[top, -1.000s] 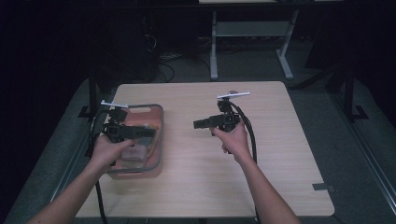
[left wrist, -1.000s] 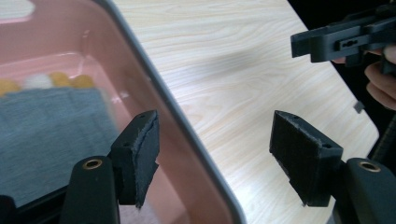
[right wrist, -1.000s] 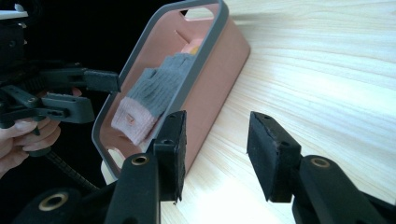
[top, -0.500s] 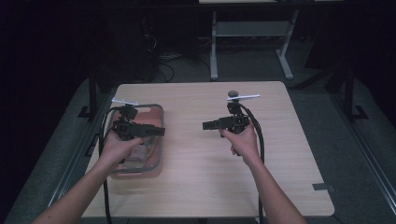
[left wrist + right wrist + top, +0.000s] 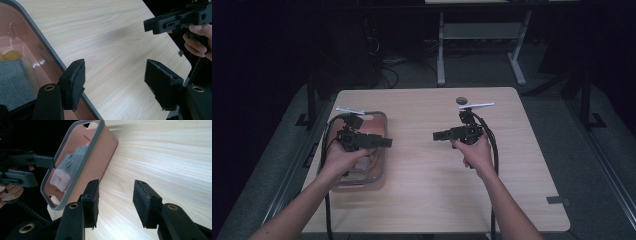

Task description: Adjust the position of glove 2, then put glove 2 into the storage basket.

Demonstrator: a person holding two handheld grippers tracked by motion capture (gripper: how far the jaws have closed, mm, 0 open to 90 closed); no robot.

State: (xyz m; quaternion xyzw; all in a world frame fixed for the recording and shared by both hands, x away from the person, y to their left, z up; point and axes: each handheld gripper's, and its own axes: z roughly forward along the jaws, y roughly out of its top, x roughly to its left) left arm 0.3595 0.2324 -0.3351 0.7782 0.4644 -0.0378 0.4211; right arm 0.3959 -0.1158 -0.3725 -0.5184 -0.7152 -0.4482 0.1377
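A pink translucent bin (image 5: 385,165) with a grey rim stands at the table's left side. In it lie a grey knit cloth (image 5: 72,162) and a pale pink one (image 5: 60,178); the grey knit cloth (image 5: 15,82) also lies beside something yellow in the left gripper view. My left gripper (image 5: 387,143) hovers over the bin's right rim (image 5: 42,42), pointing right. It is open (image 5: 115,82), with only bare wood between its pads. My right gripper (image 5: 437,135) is held mid-table, pointing left at the bin (image 5: 82,157). It is also open (image 5: 115,200) and holds nothing.
The light wooden table (image 5: 422,200) has open surface between the two grippers and toward the front. A small dark round disc (image 5: 461,101) lies near the far edge behind the right gripper. A dark tape mark (image 5: 558,200) sits at the front right. Desk legs and cables stand beyond the table.
Both grippers have drifted to the right. The left one now reaches past the bin's right rim. Their jaws look unchanged.
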